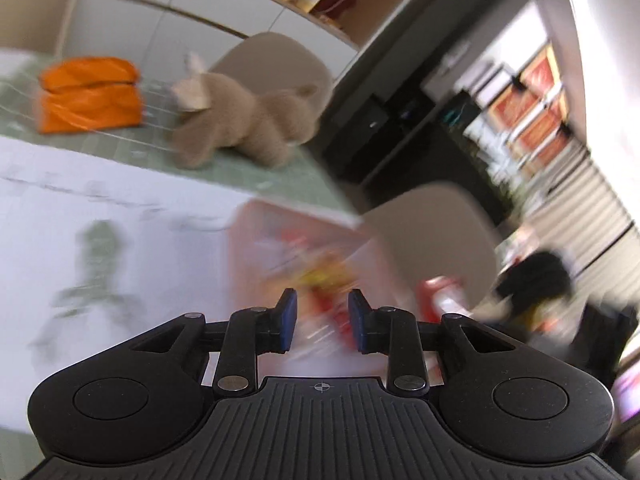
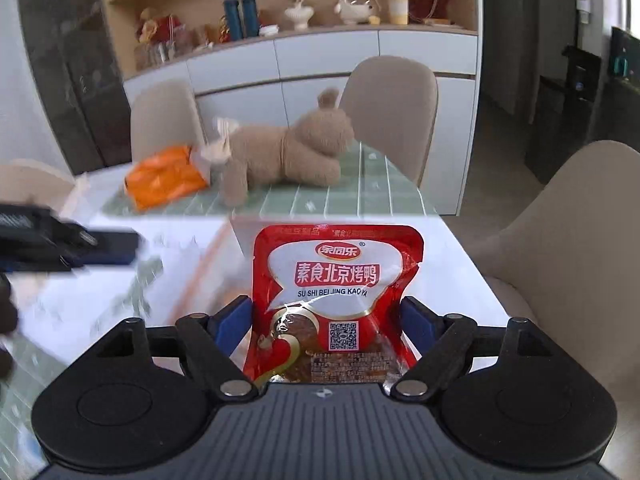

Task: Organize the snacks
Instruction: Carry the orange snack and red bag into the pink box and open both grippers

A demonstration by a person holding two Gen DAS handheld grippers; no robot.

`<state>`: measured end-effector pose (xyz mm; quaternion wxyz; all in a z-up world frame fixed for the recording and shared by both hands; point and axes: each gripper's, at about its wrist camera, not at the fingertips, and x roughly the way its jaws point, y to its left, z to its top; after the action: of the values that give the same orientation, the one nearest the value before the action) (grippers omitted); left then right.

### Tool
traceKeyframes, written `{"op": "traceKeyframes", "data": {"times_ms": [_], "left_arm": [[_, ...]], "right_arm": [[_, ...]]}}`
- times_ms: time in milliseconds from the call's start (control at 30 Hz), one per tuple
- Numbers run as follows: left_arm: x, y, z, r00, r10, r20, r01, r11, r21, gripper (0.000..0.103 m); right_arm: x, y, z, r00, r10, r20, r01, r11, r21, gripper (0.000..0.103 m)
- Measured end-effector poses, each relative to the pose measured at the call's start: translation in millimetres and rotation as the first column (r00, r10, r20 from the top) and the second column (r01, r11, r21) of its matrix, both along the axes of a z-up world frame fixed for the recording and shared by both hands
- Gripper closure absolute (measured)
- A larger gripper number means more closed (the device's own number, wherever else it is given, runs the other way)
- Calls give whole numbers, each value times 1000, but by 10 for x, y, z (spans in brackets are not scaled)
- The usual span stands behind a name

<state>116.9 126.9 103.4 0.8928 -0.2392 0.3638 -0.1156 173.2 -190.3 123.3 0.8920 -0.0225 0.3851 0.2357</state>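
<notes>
My right gripper (image 2: 326, 320) is shut on a red snack packet (image 2: 336, 300) with white Chinese lettering and holds it upright above the white table (image 2: 460, 280). The same packet shows blurred at the right of the left wrist view (image 1: 440, 300). My left gripper (image 1: 322, 320) is open and empty, hovering over a blurred clear pink-rimmed box (image 1: 256, 236) that holds several red and yellow snack packets (image 1: 324, 280). The left gripper also shows at the left edge of the right wrist view (image 2: 80, 246). The box is mostly hidden behind the held packet there.
A brown plush toy (image 2: 288, 152) and an orange bag (image 2: 164, 178) lie on a green grid mat (image 2: 360, 196) at the far side of the table. Beige chairs (image 2: 392, 96) stand around it, one close on the right (image 2: 580, 260). A cabinet with shelves stands behind.
</notes>
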Motion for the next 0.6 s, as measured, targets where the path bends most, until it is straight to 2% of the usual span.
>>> {"op": "traceKeyframes", "data": {"times_ms": [33,67,133,233,300,333,367,400,467,600], "left_arm": [[-141,62,-69,1000,13,-27,-11,998,68,72],[-239,122,-150,998,31,-58,-25,995,100,72],[-426,280,-318,990,77,-122,-67,994,82,72],[-707,422,-417,982,128,-142,-125,992,25,72],[-870,461,-414,981,136,-139,-132,991,35,72],[-933,472,-397,980,141,-141,-135,990,50,72],[-997,490,-380,979,145,-145,-136,988,69,72],[-1059,510,-359,977,150,-150,-138,987,87,72],[-1226,602,-325,975,155,-161,-138,984,115,72],[-1683,778,-318,953,171,-249,-122,973,198,72]], "right_arm": [[-18,-43,-75,1000,19,-22,-19,1000,7,21],[-21,-76,-152,999,32,-43,-32,999,21,21],[38,-82,-279,997,23,-75,-18,998,64,24],[256,14,-336,995,-33,-96,50,983,175,31],[271,14,-309,998,-55,-29,61,947,315,31],[304,35,-302,998,-61,8,55,940,336,29],[357,99,-324,998,-65,22,54,943,328,16],[435,196,-367,998,-65,-2,63,958,280,11],[542,337,-460,996,-49,-80,63,979,192,14],[367,319,-389,998,-54,-42,60,985,160,14]]}}
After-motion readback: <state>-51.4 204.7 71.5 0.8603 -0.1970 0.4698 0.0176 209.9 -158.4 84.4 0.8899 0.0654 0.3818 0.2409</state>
